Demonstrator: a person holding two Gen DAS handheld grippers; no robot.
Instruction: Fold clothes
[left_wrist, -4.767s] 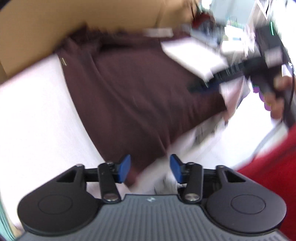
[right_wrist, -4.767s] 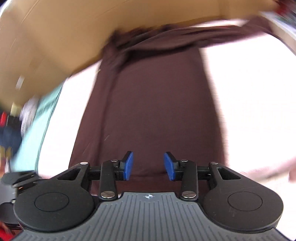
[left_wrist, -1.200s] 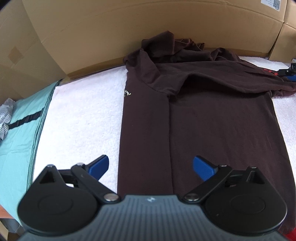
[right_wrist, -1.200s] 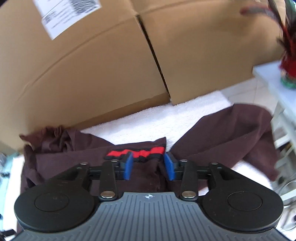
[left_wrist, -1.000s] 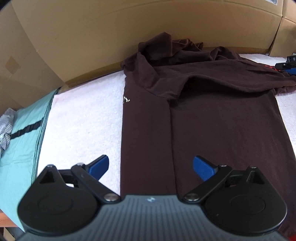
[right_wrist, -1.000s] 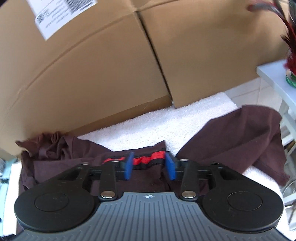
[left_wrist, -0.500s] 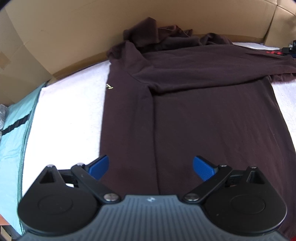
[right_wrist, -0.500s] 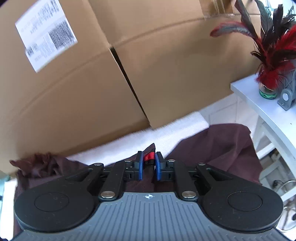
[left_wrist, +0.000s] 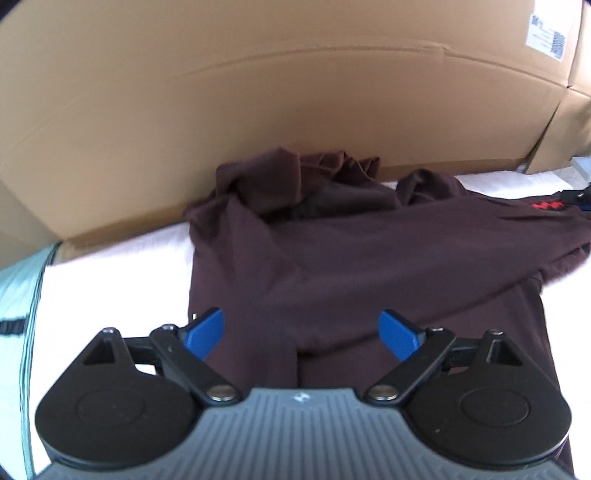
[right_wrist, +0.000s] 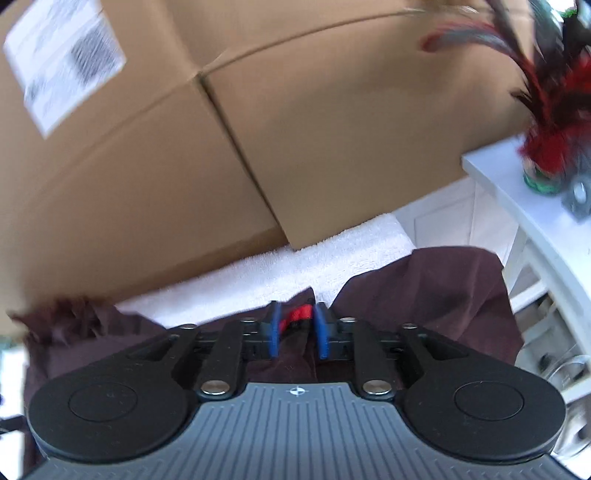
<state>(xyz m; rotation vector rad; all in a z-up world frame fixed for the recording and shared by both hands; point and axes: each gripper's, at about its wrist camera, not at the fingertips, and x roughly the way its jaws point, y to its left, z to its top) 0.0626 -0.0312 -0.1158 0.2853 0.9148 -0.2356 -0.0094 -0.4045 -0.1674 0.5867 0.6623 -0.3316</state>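
Observation:
A dark brown hoodie (left_wrist: 388, 266) lies on a white towel (left_wrist: 122, 280), hood bunched at the back by the cardboard. One sleeve is folded across the chest toward the right, ending in a red-striped cuff (left_wrist: 548, 205). My left gripper (left_wrist: 301, 332) is open and empty, hovering over the hoodie's left chest. My right gripper (right_wrist: 297, 330) is shut on the red-striped cuff (right_wrist: 298, 315) of that sleeve and holds it above the towel (right_wrist: 295, 269). The hoodie's other sleeve (right_wrist: 432, 295) lies to the right.
Large cardboard boxes (left_wrist: 295, 110) wall the back of the towel. A teal garment (left_wrist: 18, 295) lies at the left edge. A white side table (right_wrist: 535, 206) with a feathered ornament (right_wrist: 546, 122) stands at the right.
My right gripper closed on the red-striped cuff and lifted it slightly. My left gripper stayed open and moved forward over the hoodie toward the hood.

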